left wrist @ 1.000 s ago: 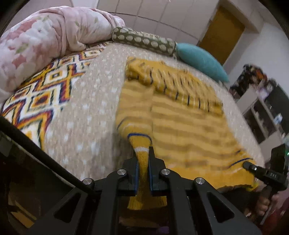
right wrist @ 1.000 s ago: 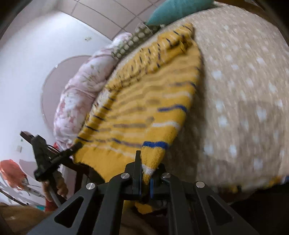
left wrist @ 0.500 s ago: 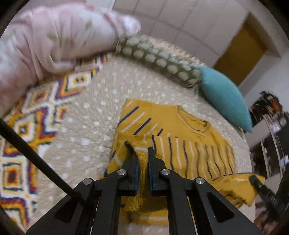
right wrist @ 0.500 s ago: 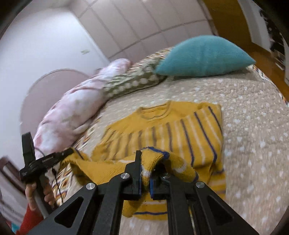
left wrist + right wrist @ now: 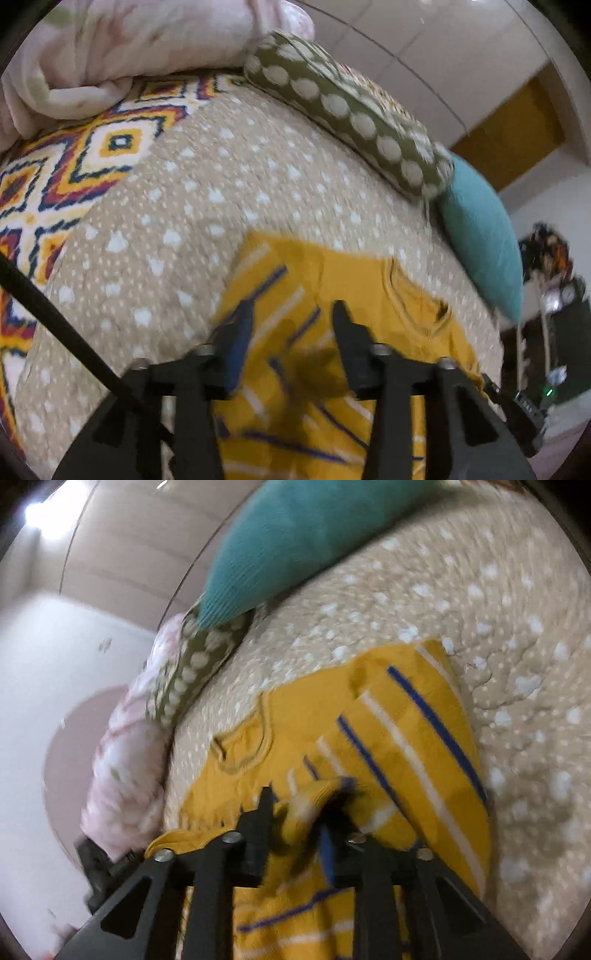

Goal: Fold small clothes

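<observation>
Left gripper (image 5: 291, 314): jaws parted, have just been opening. The yellow sweater (image 5: 332, 295) lies directly under and ahead of the fingers; no cloth is pinched between the pads, only flat knit visible through the gap. A dark shadow sits on the fabric between the fingers.

Right gripper (image 5: 299, 805): jaws also apart, have just been opening. A bunched fold of the sweater's hem (image 5: 317, 794), with its blue and white edging, sits between the fingers, loose; the pads do not press it. Motion blur here, so contact with one finger cannot be ruled out.

Sweater position: on the beige dotted bedspread (image 5: 207, 192), neckline (image 5: 243, 746) toward the pillows, lower part folded up over the body. It is clear of the olive spotted bolster (image 5: 351, 118) and the teal cushion (image 5: 480, 236).

Sweater appearance: mustard-yellow knit, thin blue and white stripes running across the folded panel, ribbed round collar, plain yellow yoke below it. Folded layer lies uneven, with a raised ridge near the right gripper.
</observation>
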